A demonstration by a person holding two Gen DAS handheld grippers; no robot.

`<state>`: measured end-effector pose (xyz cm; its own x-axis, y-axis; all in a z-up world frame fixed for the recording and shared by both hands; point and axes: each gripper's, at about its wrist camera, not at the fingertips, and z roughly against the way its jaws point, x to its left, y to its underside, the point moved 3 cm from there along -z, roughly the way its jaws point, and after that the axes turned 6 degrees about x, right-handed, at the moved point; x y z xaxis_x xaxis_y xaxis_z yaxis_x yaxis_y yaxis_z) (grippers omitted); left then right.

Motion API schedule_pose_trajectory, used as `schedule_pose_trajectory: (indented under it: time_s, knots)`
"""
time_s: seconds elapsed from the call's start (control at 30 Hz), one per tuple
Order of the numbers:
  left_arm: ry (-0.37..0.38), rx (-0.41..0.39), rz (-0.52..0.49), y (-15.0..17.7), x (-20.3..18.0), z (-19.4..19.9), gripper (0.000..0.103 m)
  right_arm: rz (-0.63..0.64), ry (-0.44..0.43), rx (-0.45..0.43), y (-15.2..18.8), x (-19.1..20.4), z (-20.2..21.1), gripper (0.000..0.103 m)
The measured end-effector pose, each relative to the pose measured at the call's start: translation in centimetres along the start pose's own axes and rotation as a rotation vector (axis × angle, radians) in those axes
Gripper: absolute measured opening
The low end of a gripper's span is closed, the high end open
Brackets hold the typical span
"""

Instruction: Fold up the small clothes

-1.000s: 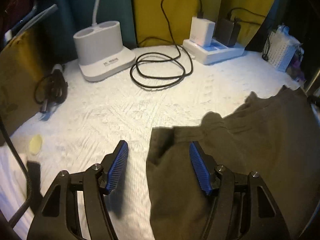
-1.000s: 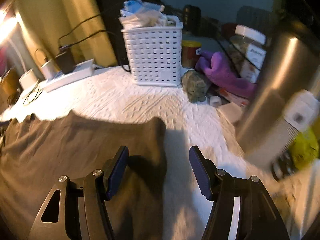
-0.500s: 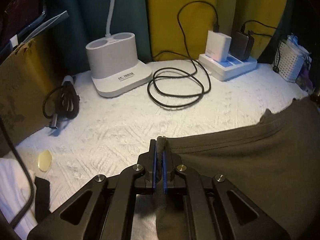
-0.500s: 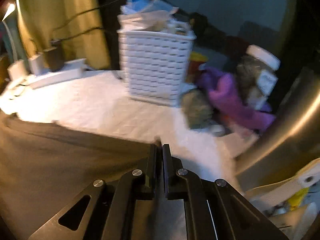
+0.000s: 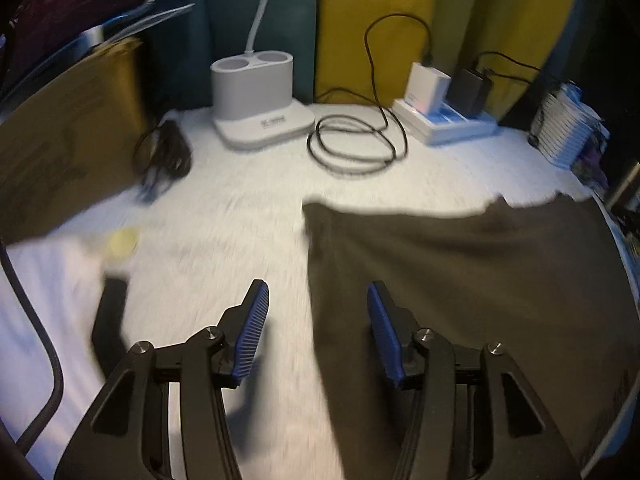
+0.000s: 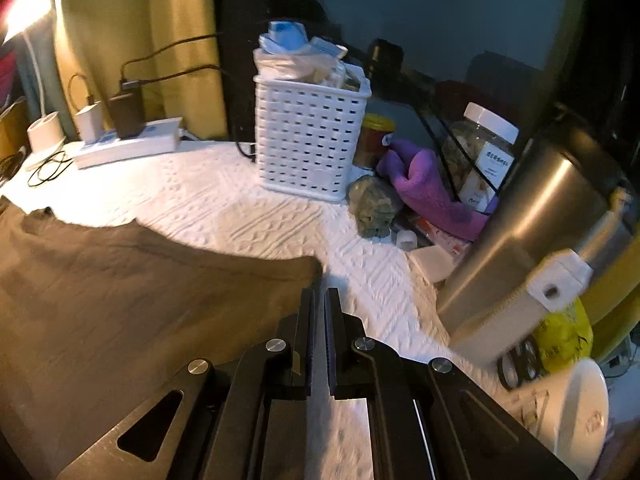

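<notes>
A dark olive-brown garment [image 5: 460,280] lies spread flat on the white textured cover [image 5: 240,208]. Its left edge runs up between the blue pads of my left gripper [image 5: 316,286], whose jaws are opening. The pads stand apart and do not press on the cloth. In the right wrist view the same garment [image 6: 140,300] fills the lower left. Its far right corner reaches into the tips of my right gripper [image 6: 319,290], which is shut on that corner.
At the back stand a white lamp base [image 5: 256,96], a coiled black cable [image 5: 356,148] and a power strip with chargers [image 5: 444,120]. Right of the garment are a white basket [image 6: 312,144], a purple cloth [image 6: 428,188], a jar [image 6: 484,148] and a steel canister [image 6: 532,224].
Both grippers closed on the garment's corners and carried them forward. Since then the left one has opened and let its corner drop flat; the right one stays shut.
</notes>
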<state>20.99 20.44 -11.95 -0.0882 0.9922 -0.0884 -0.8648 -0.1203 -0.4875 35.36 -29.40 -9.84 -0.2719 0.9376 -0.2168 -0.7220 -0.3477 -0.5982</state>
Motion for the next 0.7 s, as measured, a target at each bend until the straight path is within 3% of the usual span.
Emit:
schedule_pose_trajectory:
  time_s: [0.27, 0.4, 0.57, 0.6, 0.67, 0.7]
  knots:
    - [0.079, 0.031, 0.026, 8.6, -1.0, 4.9, 0.052, 0.057, 0.017, 0.020, 4.1, 2.3, 3.9, 0.006]
    - [0.154, 0.043, 0.036, 12.7, -2.4, 6.6, 0.060, 0.023, 0.015, 0.025, 6.8, 2.4, 6.2, 0.006]
    - [0.126, 0.069, 0.047, 16.2, -3.4, 7.2, 0.060, 0.003, 0.006, 0.050, 10.6, 3.2, 8.5, 0.009]
    - [0.123, 0.059, 0.049, 16.5, -3.5, 7.4, 0.060, -0.008, 0.001, 0.055, 11.4, 3.2, 8.9, 0.016]
    - [0.124, 0.053, 0.058, 17.0, -3.8, 7.5, 0.060, -0.031, -0.010, 0.069, 13.0, 3.1, 9.6, 0.064]
    - [0.106, 0.049, 0.050, 17.1, -4.0, 7.5, 0.060, -0.042, -0.016, 0.073, 13.8, 3.2, 9.9, 0.101]
